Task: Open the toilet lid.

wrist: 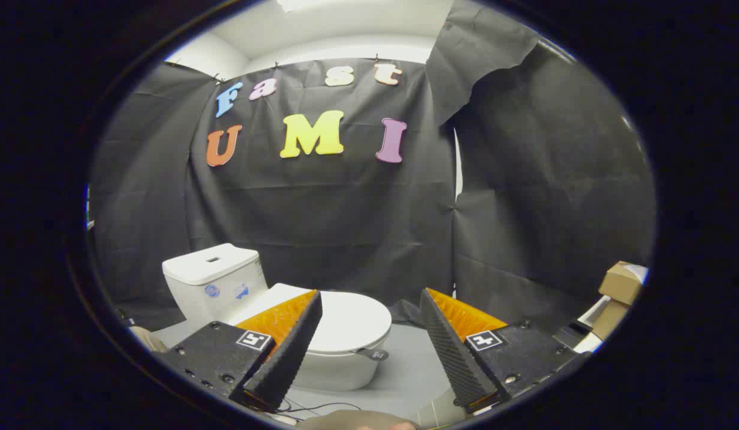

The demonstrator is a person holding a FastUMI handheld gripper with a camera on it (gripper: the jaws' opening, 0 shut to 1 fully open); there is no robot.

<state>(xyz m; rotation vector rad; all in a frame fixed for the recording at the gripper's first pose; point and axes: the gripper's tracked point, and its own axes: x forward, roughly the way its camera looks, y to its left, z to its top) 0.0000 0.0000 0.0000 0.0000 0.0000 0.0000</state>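
A white toilet stands on the grey floor beyond my fingers. Its lid (351, 319) lies flat and closed over the bowl (336, 373). A small dark tab (372, 354) sticks out from the lid's front rim. The cistern (214, 280) rises behind it, with stickers on its side. My gripper (369, 298) is open, with its fingers spread wide and nothing between them. The left finger (294, 343) overlaps the lid's near side in view; the right finger (447, 343) stands off to the toilet's right. The gripper is apart from the toilet, short of it.
Black cloth walls close in behind and to the right of the toilet. Cardboard boxes (620, 283) are stacked at the far right. Thin cables (309, 409) run over the floor below the bowl. Grey floor (405, 364) lies to the toilet's right.
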